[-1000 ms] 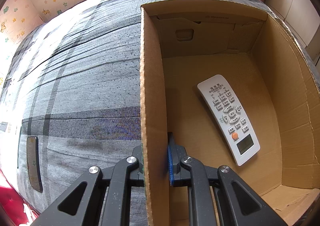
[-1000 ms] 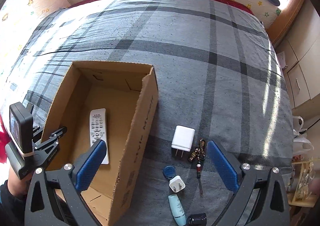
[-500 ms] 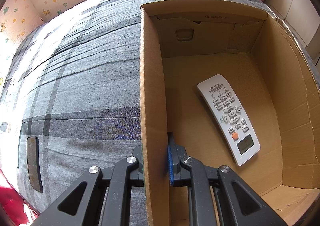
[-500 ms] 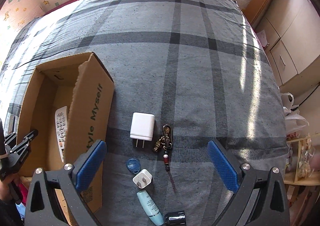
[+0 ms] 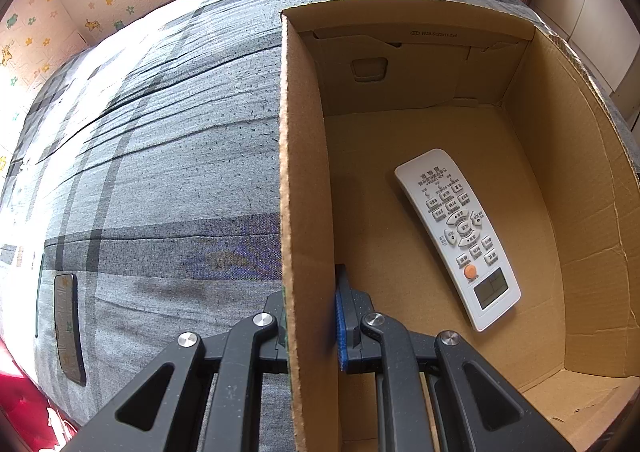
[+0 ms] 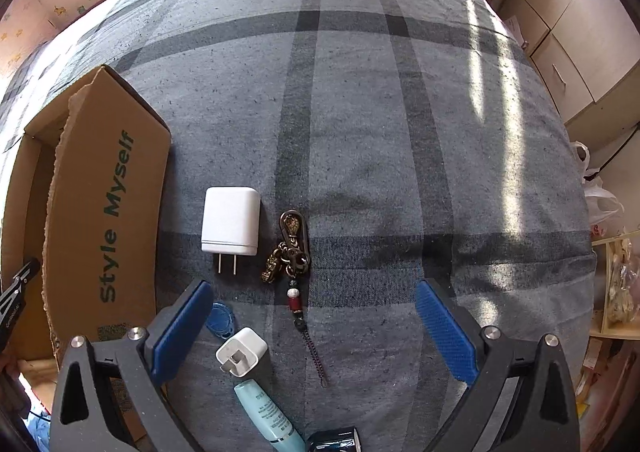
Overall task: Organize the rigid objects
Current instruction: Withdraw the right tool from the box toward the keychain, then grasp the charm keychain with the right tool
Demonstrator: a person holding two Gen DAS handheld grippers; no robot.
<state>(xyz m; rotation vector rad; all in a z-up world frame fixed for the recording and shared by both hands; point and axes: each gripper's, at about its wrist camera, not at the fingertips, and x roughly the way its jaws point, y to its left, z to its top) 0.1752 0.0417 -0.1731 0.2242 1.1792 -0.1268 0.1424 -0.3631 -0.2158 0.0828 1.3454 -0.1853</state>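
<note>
A white remote (image 5: 459,233) is lying face up, at a slant, on the floor of the open cardboard box (image 5: 306,180). Beside the box, a large white charger (image 6: 231,221), a brass keychain (image 6: 291,248), a blue tag (image 6: 222,323), a small white plug (image 6: 241,351) and a pale blue tube (image 6: 268,414) are lying close together on the grey plaid bedcover.

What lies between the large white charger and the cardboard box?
Nothing: in the right wrist view, only bare plaid bedcover separates the large white charger from the cardboard box.
</note>
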